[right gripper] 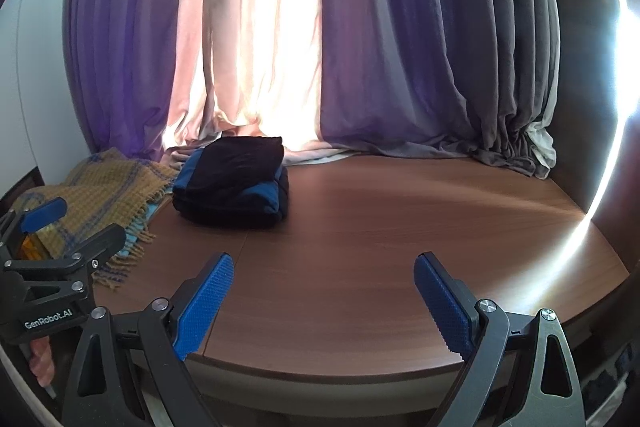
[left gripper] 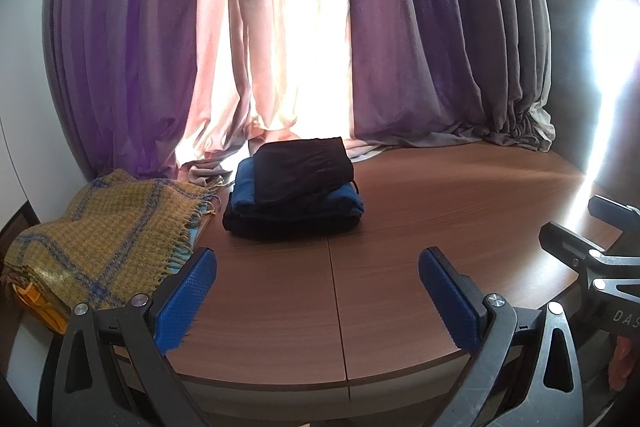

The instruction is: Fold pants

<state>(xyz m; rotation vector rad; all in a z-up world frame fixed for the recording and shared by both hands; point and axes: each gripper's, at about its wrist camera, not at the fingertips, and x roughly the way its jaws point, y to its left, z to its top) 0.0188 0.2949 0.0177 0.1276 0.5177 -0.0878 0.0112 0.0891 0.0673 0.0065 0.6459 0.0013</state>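
A stack of folded garments rests on the brown wooden table near the curtain: black folded pants on top, a blue garment under them, a dark one at the bottom. In the right wrist view the same stack lies at the left rear of the table. My left gripper hangs open over the table's front edge, well short of the stack, with nothing between its blue pads. My right gripper is open too, empty, and to the right of the left one.
A yellow and blue plaid fringed blanket lies at the table's left, over something orange. Purple, pink and grey curtains hang behind and pool on the table's back edge. Bright glare runs down the right side. A white wall stands at the left.
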